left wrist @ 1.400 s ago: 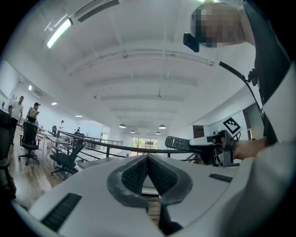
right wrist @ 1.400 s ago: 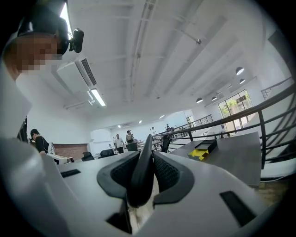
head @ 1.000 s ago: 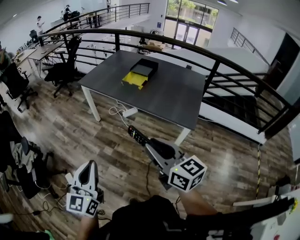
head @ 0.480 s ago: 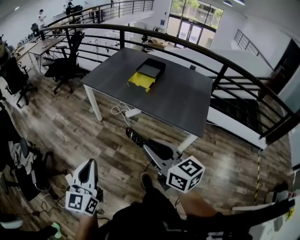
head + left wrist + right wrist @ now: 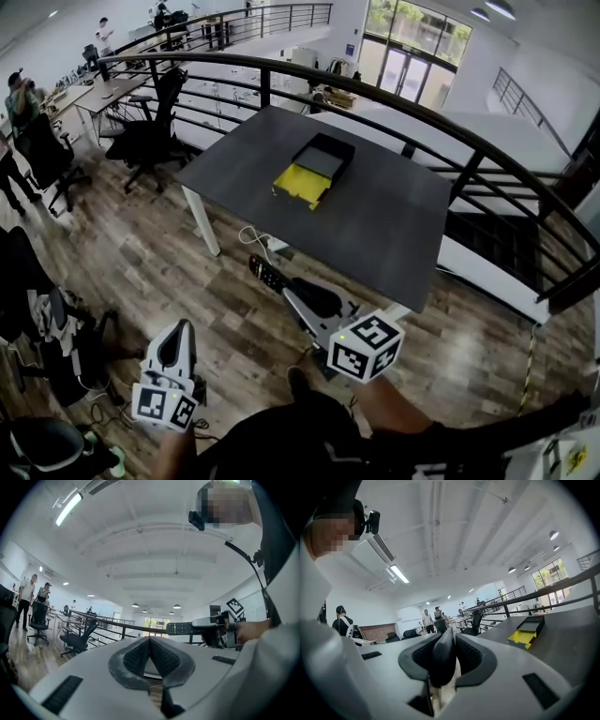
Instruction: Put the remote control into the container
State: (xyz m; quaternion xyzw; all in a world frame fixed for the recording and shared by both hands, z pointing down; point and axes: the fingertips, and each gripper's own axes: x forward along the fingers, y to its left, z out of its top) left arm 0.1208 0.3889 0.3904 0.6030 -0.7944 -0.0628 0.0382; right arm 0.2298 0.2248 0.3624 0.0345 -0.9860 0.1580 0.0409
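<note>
remote control [image 5: 270, 273] between right gripper [image 5: 293, 293] jaws

The left gripper [image 5: 178, 328] and right gripper [image 5: 292, 292] have pale grey shells and black ribbed pads [image 5: 136, 657]. Each bears a white cube [image 5: 366, 347] with black square markers. The person wears a dark top [image 5: 281, 439] and a black head camera [image 5: 197, 520].

**Layout as found**

The container [image 5: 316, 169] sits on the table [image 5: 394, 225], toward its far left part. A railing [image 5: 328, 77] runs behind the table, and an office chair [image 5: 150, 141] stands left of it. The remote control [image 5: 270, 272], in the right gripper [image 5: 292, 292], is before the table's near edge, over the floor [image 5: 187, 272].
</note>
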